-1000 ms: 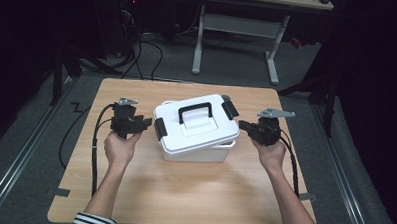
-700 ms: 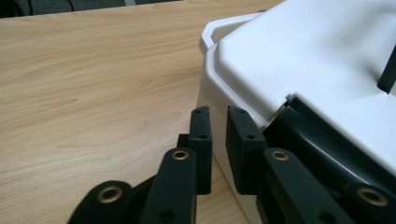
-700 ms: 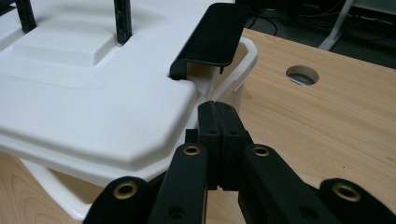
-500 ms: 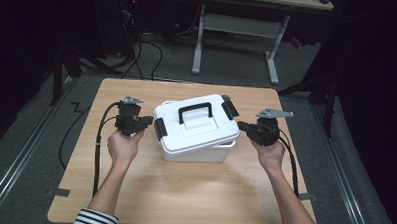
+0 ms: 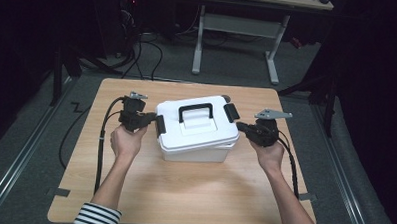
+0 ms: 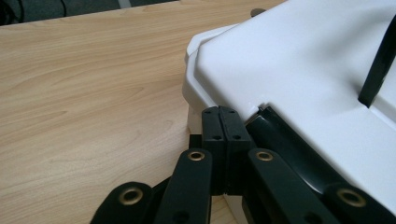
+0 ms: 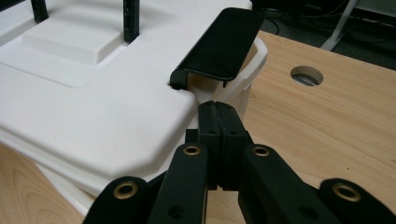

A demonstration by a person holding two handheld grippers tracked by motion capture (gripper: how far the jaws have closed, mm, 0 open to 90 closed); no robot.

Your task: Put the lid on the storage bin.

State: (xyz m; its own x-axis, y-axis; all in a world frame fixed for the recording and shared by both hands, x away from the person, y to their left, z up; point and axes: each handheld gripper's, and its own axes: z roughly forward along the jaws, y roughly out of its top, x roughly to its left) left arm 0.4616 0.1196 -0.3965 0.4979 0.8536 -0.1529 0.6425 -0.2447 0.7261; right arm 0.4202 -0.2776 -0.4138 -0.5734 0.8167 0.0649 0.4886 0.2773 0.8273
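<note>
A white lidded box (image 5: pixel 195 142) with a black handle (image 5: pixel 196 112) stands mid-table. My left gripper (image 5: pixel 153 119) is shut, empty, its tips (image 6: pixel 219 112) against the lid's left edge, beside the left black latch (image 6: pixel 289 144), which lies down along the box. My right gripper (image 5: pixel 240 126) is shut too, with nothing held. Its tips (image 7: pixel 215 106) sit at the lid's right rim, just under the right black latch (image 7: pixel 222 44), which is flipped up and sticks outward. The handle (image 7: pixel 130 18) stands upright on the lid.
The wooden table (image 5: pixel 148 190) has a round cable hole (image 7: pixel 306 74) behind the box's right end. Cables trail from both grippers over the table's sides. A desk frame (image 5: pixel 234 28) and floor cables lie beyond the far edge.
Both grippers have crept a little inward toward the box's ends, the left one more. The box has stayed put.
</note>
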